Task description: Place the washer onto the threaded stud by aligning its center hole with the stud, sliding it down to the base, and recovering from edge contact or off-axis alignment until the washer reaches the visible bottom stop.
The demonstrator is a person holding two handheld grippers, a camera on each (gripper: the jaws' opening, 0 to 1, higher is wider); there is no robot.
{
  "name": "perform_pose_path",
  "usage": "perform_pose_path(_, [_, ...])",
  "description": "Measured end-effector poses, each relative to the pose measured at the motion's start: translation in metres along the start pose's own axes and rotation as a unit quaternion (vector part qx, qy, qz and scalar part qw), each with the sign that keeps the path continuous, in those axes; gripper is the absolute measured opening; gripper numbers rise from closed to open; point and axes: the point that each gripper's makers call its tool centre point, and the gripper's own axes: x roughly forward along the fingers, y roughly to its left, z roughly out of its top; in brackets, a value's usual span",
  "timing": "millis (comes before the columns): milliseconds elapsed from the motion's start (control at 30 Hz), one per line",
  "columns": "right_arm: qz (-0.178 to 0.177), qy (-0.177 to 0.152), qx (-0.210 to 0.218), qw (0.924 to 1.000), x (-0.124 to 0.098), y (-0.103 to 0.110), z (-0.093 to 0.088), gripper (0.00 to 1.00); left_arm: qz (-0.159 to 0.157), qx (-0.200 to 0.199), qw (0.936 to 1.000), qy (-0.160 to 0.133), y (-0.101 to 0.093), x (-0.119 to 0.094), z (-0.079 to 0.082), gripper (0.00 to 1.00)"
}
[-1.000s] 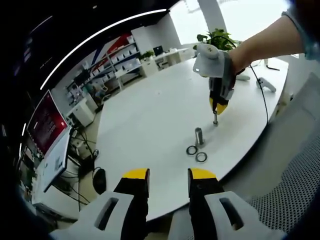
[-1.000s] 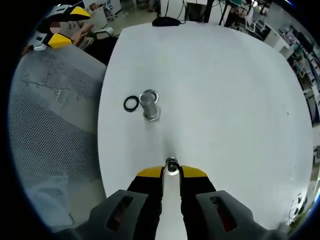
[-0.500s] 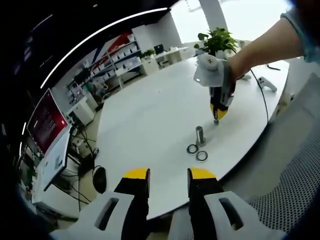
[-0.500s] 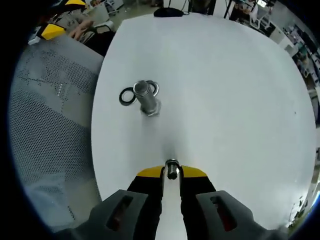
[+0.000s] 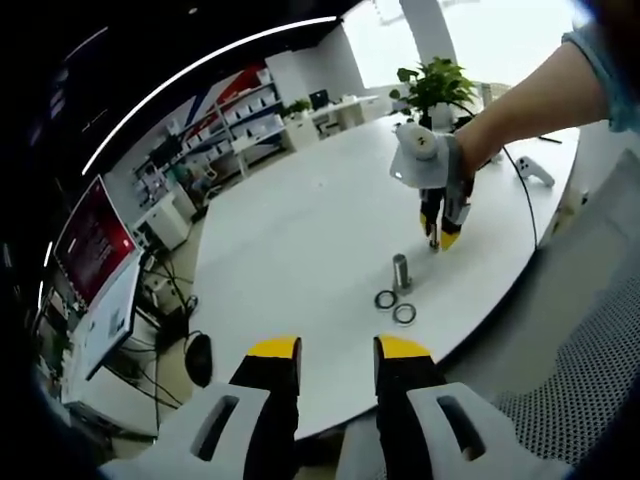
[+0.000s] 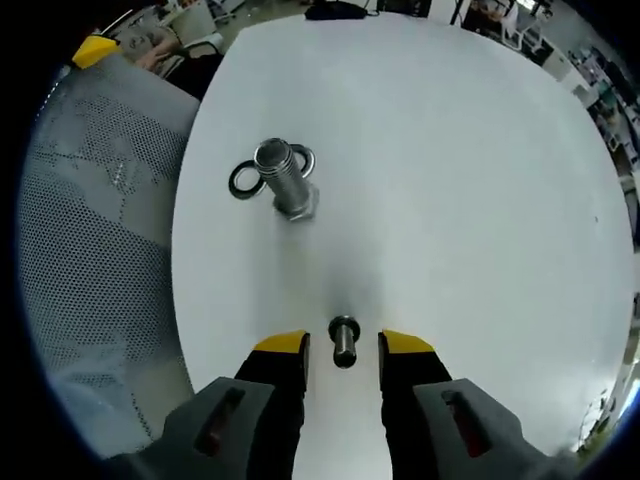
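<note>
A large steel stud (image 6: 281,178) stands upright on its hex base on the white table (image 6: 480,180). A dark washer (image 6: 243,181) and a silver washer (image 6: 304,158) lie flat beside it. My right gripper (image 6: 343,345) is open, and a small bolt (image 6: 344,341) stands free on the table between its yellow-tipped jaws. In the left gripper view a hand holds the right gripper (image 5: 441,215) over that small bolt (image 5: 433,241), just beyond the stud (image 5: 401,272) and the two washers (image 5: 385,298) (image 5: 404,313). My left gripper (image 5: 337,350) is open at the table's near edge, holding nothing.
A mesh chair back (image 6: 90,250) borders the table's edge close to the stud. A potted plant (image 5: 435,80), a black cable (image 5: 520,190) and a white device (image 5: 535,170) sit at the far end. A red monitor (image 5: 95,240) stands off to the left.
My right gripper has opened and let go of the small bolt, which now stands on the table between the jaws. The left gripper has stayed where it was.
</note>
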Motion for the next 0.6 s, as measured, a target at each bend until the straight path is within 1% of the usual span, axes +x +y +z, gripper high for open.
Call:
perform_pose_path(33, [-0.006,-0.009,0.005,0.9999,-0.004,0.000,0.001,0.31,0.000,0.000,1.0000,-0.001,0.000,0.000,0.000,0.27])
perform_pose_path(133, [-0.014,-0.034,0.028,0.9989,-0.013,0.001,0.005,0.35,0.000,0.001,1.0000,-0.002,0.000,0.000,0.001,0.27])
perform_pose_path(167, [-0.012,-0.040,0.037,0.9984,-0.017,0.004,0.003,0.37,-0.001,0.003,1.0000,-0.004,-0.001,0.000,0.001,0.27])
perform_pose_path(267, [-0.013,-0.050,0.042,0.9978,-0.027,0.012,-0.003,0.41,-0.001,0.005,1.0000,-0.008,-0.001,-0.001,0.003,0.27])
perform_pose_path(367, [-0.016,-0.070,0.060,0.9955,-0.041,0.018,-0.009,0.44,-0.002,0.007,0.9999,-0.009,-0.002,-0.001,0.004,0.27])
perform_pose_path(433, [-0.013,-0.101,0.082,0.9915,-0.053,0.024,-0.010,0.45,-0.003,0.009,0.9999,-0.011,-0.003,-0.002,0.004,0.27])
perform_pose_path(500, [-0.013,-0.130,0.104,0.9860,-0.070,0.029,-0.014,0.45,-0.004,0.010,0.9998,-0.014,-0.004,-0.002,0.005,0.27])
perform_pose_path(533, [-0.013,-0.140,0.112,0.9837,-0.076,0.031,-0.016,0.45,-0.005,0.011,0.9998,-0.016,-0.004,-0.002,0.006,0.27])
perform_pose_path(567, [-0.014,-0.151,0.124,0.9807,-0.082,0.033,-0.017,0.45,-0.008,0.013,0.9997,-0.021,-0.006,-0.003,0.008,0.27])
perform_pose_path(600, [-0.015,-0.171,0.143,0.9748,-0.092,0.036,-0.017,0.45,-0.011,0.015,0.9994,-0.028,-0.008,-0.004,0.011,0.27])
